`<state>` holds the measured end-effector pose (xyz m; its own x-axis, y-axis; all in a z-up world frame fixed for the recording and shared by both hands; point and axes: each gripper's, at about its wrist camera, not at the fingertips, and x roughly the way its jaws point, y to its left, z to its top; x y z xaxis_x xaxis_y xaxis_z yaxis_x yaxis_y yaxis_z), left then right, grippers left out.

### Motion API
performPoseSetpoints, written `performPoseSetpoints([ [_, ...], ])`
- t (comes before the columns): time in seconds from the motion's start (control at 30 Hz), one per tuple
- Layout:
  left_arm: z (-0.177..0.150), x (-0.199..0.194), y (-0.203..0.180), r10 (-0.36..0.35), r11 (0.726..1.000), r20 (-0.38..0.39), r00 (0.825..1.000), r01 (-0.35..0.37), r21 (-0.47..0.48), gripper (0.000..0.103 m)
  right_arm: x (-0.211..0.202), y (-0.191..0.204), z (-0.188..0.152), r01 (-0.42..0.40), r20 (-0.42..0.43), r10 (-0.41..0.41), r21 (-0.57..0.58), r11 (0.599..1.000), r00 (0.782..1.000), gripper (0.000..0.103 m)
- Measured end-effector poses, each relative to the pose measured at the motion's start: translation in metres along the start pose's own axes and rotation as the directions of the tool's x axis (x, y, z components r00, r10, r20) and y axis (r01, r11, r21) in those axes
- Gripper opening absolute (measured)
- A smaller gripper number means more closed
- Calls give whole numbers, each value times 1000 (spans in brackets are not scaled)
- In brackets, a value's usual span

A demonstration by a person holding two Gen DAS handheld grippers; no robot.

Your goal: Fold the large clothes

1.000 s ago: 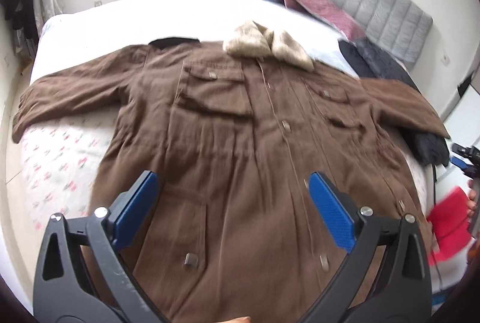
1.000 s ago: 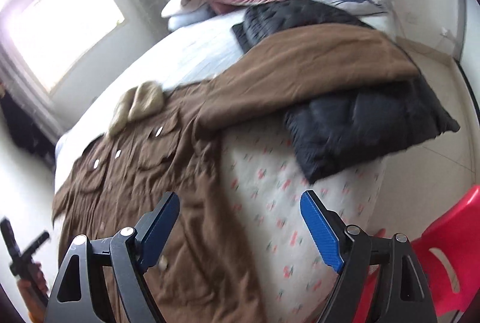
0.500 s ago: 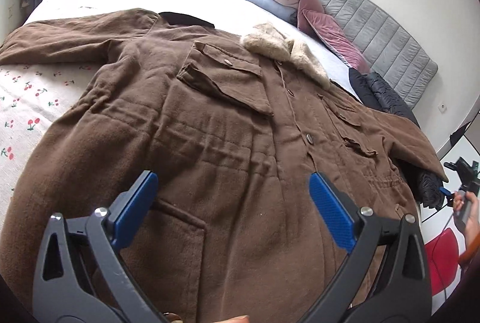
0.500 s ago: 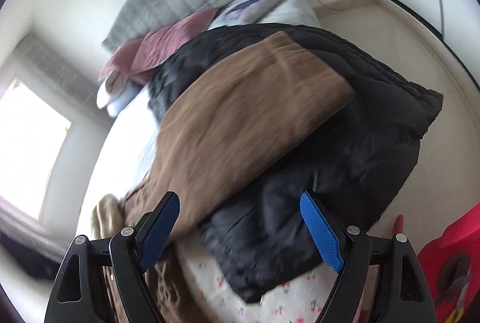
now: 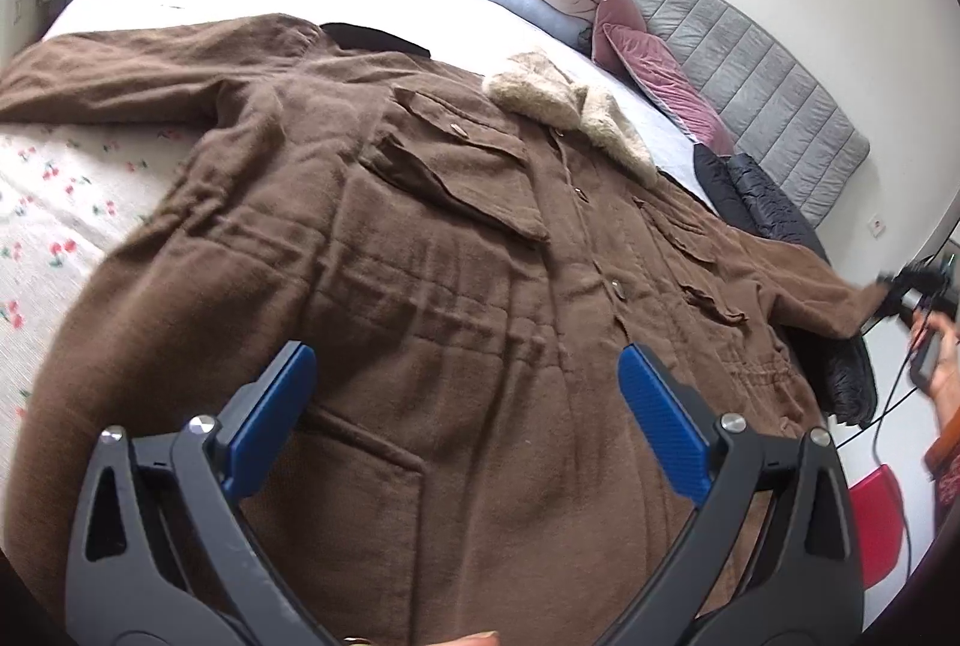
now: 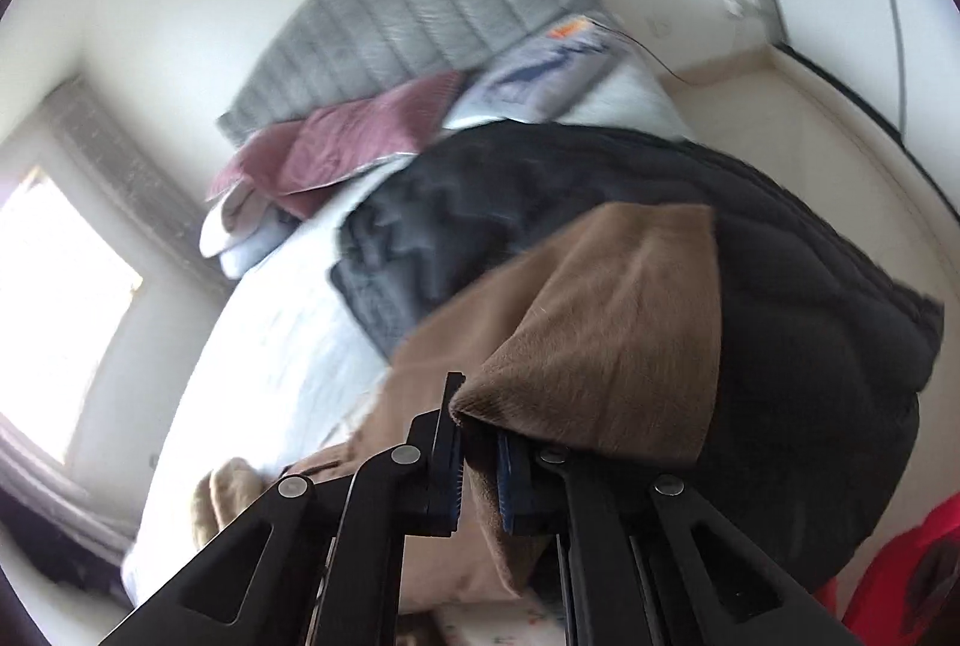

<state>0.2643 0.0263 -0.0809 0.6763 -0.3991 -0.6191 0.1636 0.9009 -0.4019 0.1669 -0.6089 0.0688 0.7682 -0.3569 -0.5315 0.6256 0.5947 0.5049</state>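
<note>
On the bed: a large brown coat (image 5: 456,250) is laid out front-up across the floral sheet (image 5: 54,202), hem toward 6 o'clock of the left wrist view and fur collar (image 5: 564,111) toward 1 o'clock.
Coat state: the body is spread flat and buttoned; no fold is seen in it yet.
Sleeve at 10 o'clock: it is stretched out sideways and untouched.
Sleeve at 3 o'clock: its cuff (image 6: 600,340) is pinched and lifted off the black quilted jacket (image 6: 810,346) that lies beneath it.
Right gripper (image 6: 477,466): its jaws have just been closing and are now pressed together on the cuff, with brown cloth seen between the blue pads.
Left gripper (image 5: 465,418): its fingers are spread wide over the lower front of the coat, and nothing is held between them; contact with the cloth cannot be told.
Surroundings: stacked pillows (image 5: 570,3) and a grey headboard (image 5: 750,63) are seen toward 1 o'clock, a red chair (image 5: 873,520) toward 4 o'clock.
Progress: the task is judged to be at its very start, with only the first sleeve grasped.
Left to do: both sleeves are to be brought in over the chest, and the body is then to be folded up; the thick cloth is judged likely to spring back unless pressed flat.
</note>
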Motion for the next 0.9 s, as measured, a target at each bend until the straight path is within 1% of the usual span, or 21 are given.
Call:
performPoseSetpoints([
  [0.03, 1, -1, 1, 2, 1000, 1, 1000, -2, 0, 101, -4, 25, -2, -15, 2, 15, -68, 998, 1000, 7],
  [0.1, 4, -2, 4, -5, 1000, -2, 1000, 5, -4, 101, -10, 60, -8, -42, 3, 43, -161, 986, 999, 7],
  [0.13, 5, -3, 5, -9, 1000, -1, 1000, 9, -8, 101, -14, 86, -14, -60, 1, 62, -225, 973, 998, 7],
  [0.2, 6, -4, 7, -15, 1000, 1, 1000, 15, -15, 101, -18, 122, -27, -85, -11, 86, -306, 948, 996, 7],
  [0.3, 9, -6, 12, -5, 1000, 1, 1000, 5, -23, 101, -16, 182, -55, -137, -64, 121, -417, 899, 991, 7],
  [0.37, 10, -7, 13, 4, 1000, 2, 1000, -4, -17, 101, -11, 215, -78, -171, -100, 140, -478, 862, 985, 7],
  [0.43, 12, -9, 15, 17, 1000, 9, 1000, -16, -11, 101, -4, 253, -109, -216, -144, 163, -542, 812, 976, 7],
  [0.57, 15, -10, 20, 15, 1000, 14, 1000, -15, -21, 101, 14, 299, -176, -318, -253, 203, -601, 733, 946, 7],
  [0.6, 16, -10, 22, 12, 1000, 13, 1000, -12, -28, 101, 19, 308, -190, -338, -275, 208, -608, 719, 939, 7],
  [0.63, 17, -11, 24, 8, 999, 12, 1000, -7, -35, 101, 28, 318, -212, -370, -312, 217, -607, 703, 925, 7],
  [0.67, 17, -11, 24, 5, 999, 12, 1000, -4, -39, 101, 34, 321, -227, -393, -340, 223, -598, 699, 914, 10],
  [0.7, 18, -11, 25, 1, 999, 13, 1000, -1, -43, 101, 44, 326, -247, -432, -385, 237, -575, 695, 892, 10],
  [0.73, 18, -11, 26, -1, 999, 13, 1000, 1, -43, 101, 52, 328, -264, -480, -436, 257, -544, 688, 863, 10],
  [0.77, 18, -11, 26, -1, 999, 12, 1000, 2, -41, 101, 58, 330, -281, -529, -492, 275, -508, 679, 826, 15],
  [0.8, 18, -11, 26, -1, 999, 10, 1000, 2, -38, 101, 65, 332, -296, -575, -552, 285, -469, 670, 783, 18],
  [0.83, 18, -12, 26, -1, 999, 7, 1000, 1, -35, 101, 69, 333, -306, -603, -593, 289, -442, 664, 752, 29],
  [0.87, 18, -13, 25, 2, 1000, 3, 1000, -2, -29, 101, 73, 333, -318, -638, -640, 293, -409, 653, 710, 39],
  [0.9, 18, -13, 25, 7, 1000, -3, 1000, -7, -20, 101, 73, 331, -327, -660, -666, 297, -394, 639, 684, 43],
])
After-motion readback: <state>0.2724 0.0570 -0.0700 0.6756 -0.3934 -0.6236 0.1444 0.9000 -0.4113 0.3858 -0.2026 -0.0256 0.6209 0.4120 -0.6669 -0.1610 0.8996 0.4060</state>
